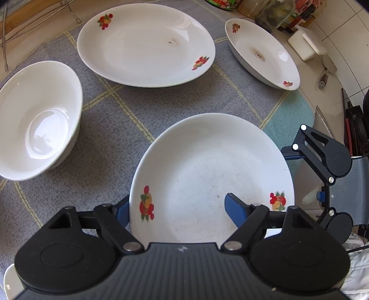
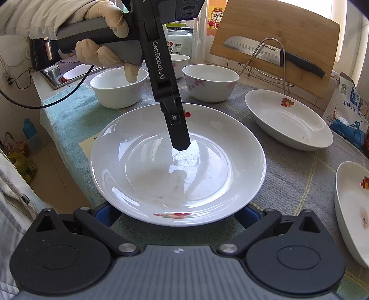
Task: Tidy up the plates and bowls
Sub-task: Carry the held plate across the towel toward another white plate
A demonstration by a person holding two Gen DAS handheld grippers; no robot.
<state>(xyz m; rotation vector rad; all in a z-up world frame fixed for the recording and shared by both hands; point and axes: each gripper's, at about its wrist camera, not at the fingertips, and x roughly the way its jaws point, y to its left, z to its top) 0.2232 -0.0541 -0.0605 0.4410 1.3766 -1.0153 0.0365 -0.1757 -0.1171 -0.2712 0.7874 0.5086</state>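
Note:
A white deep plate (image 1: 207, 166) (image 2: 177, 161) with fruit decals lies on the grey checked cloth (image 1: 129, 108). My left gripper (image 1: 177, 200) (image 2: 181, 143) points steeply down at it, its jaws apart astride the rim. One blue finger (image 1: 235, 207) is inside the plate; the other (image 1: 122, 207) is outside the rim, tip hidden. No pad presses on the plate. My right gripper (image 2: 176, 214) (image 1: 291, 151) stands open at the opposite rim, both blue fingers partly hidden under the plate's edge. Other plates (image 1: 145, 43) (image 1: 263, 53) (image 2: 288, 120) and white bowls (image 1: 39, 120) (image 2: 118, 87) (image 2: 211, 82) stand around.
A gloved hand (image 2: 103, 34) holds the left gripper's handle. A cutting board (image 2: 276, 30) with a knife (image 2: 265, 52) leans on a wire rack at the back. Jars (image 1: 274, 13), a white box (image 1: 304, 43) and a bag (image 2: 348, 115) line the wall. The table's edge (image 2: 60, 138) drops off beside a sink (image 2: 55, 73).

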